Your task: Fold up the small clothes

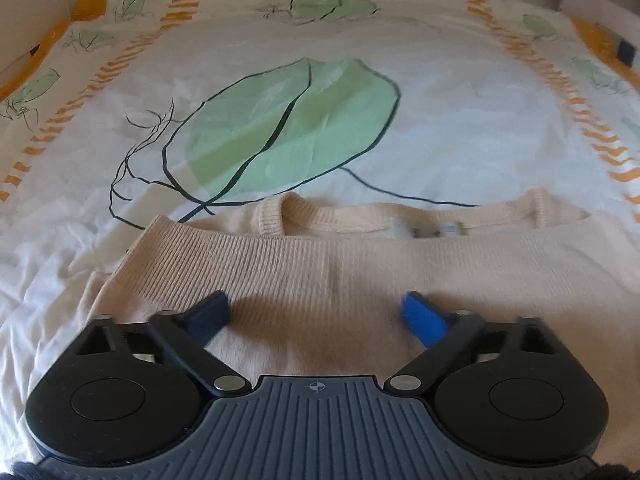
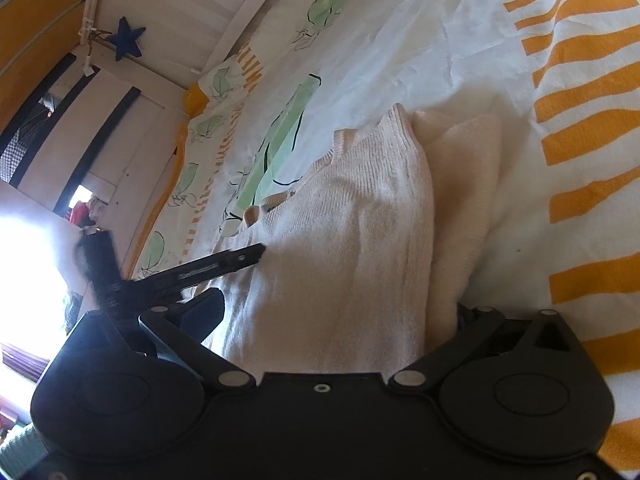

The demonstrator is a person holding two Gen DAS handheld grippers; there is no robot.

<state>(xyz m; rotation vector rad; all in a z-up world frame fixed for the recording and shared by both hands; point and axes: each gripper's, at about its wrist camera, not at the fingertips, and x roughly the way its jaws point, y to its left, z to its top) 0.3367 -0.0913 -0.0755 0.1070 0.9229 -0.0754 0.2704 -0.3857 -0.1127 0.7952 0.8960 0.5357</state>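
One peach sweater, folded; two grippers' jaws spread.

L wrist: low, close, level, looks fwd across sweater to leaf bedspread | R wrist: rolled sideways, v. close, along sweater twd wall | shared: sweater, bedspread, left gripper

Daylight, soft; blown-out glare left of the sweater in right view; slight motion blur; fisheye bending edges; shadow beneath left gripper.
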